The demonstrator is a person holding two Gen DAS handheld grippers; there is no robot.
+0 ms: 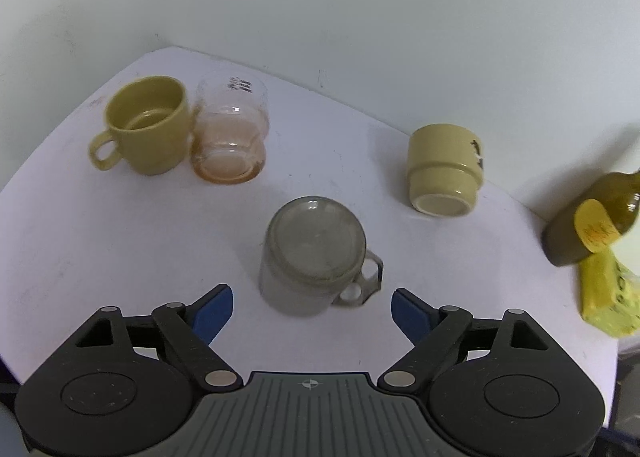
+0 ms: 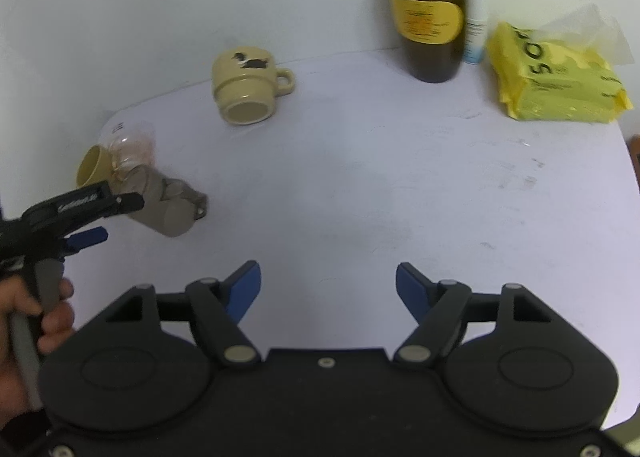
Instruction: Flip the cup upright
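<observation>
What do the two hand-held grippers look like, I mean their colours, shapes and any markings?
Each hand-held gripper, left and right, has blue fingertip pads on black linkage arms with silver pivot pins and two round black housings. The left one's centre plate is grey and ribbed, with a small cross mark. Seen from the right wrist view, the left one shows white lettering on its side and a grey handle held by a bare hand.

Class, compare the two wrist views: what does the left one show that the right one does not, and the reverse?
Left wrist only: inside of the upright yellow mug, with its handle.

Right wrist only: white bottle behind the brown bottle, the person's hand, and the left hand-held gripper from outside.

Both: grey upside-down glass mug, cream upside-down mug, clear glass, yellow packet.
</observation>
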